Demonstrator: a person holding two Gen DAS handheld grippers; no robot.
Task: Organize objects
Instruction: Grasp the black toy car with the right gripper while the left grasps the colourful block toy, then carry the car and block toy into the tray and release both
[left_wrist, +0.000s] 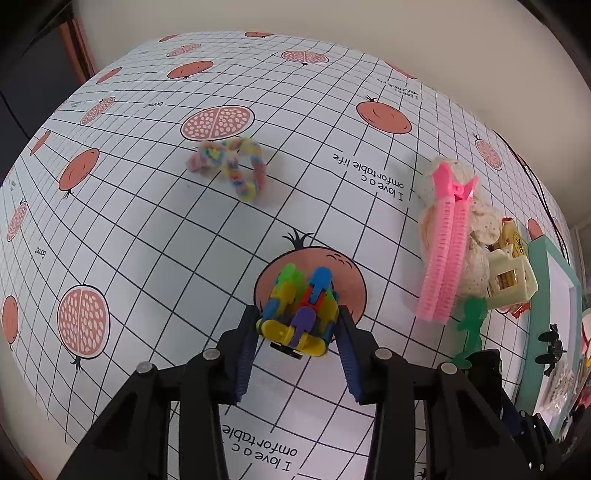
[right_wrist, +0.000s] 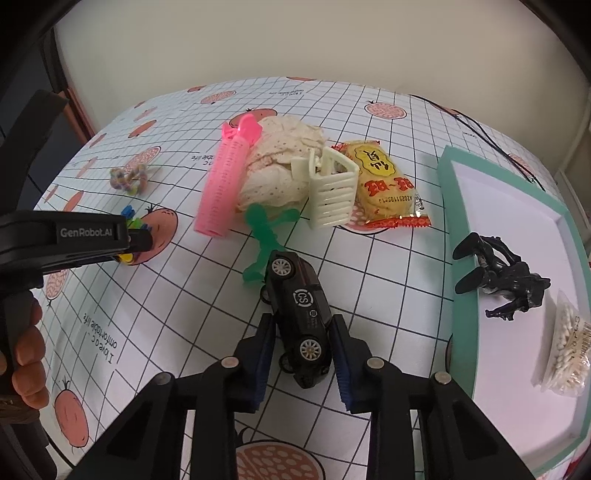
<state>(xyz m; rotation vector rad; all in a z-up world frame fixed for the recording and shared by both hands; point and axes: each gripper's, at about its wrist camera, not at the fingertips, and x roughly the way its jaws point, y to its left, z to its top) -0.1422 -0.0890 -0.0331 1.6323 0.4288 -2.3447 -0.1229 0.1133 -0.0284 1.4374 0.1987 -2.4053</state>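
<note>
Starting from the left: a fuzzy pastel pipe-cleaner twist (left_wrist: 231, 166) sits alone on the far part of the pomegranate-print gridded tablecloth (left_wrist: 147, 229), well apart from everything. The left gripper (left_wrist: 299, 325) is clenched on a multicoloured plastic block toy (left_wrist: 299, 314), pads touching both its sides, over a pomegranate print.

Middle pile: a pink ribbed hair roller clip (right_wrist: 221, 184) leaning on a cream perforated cloth bundle (right_wrist: 280, 166), a translucent green stretchy figure (right_wrist: 266, 236), a cream plastic claw clip (right_wrist: 332, 192), and a yellow snack packet (right_wrist: 384, 184).

The right gripper (right_wrist: 303, 350) straddles a black toy car (right_wrist: 299, 317), long axis running away from the camera, tilted a bit leftwards. Jaws look parted with slim gaps either side, so not squeezing yet, I'd say.

Far right is the teal-rimmed white tray (right_wrist: 458, 258), already holding a black action figure (right_wrist: 506, 280) and a bag of cotton swabs (right_wrist: 569, 354). The car's way to it looks clear, and the right gripper is nearer.
</note>
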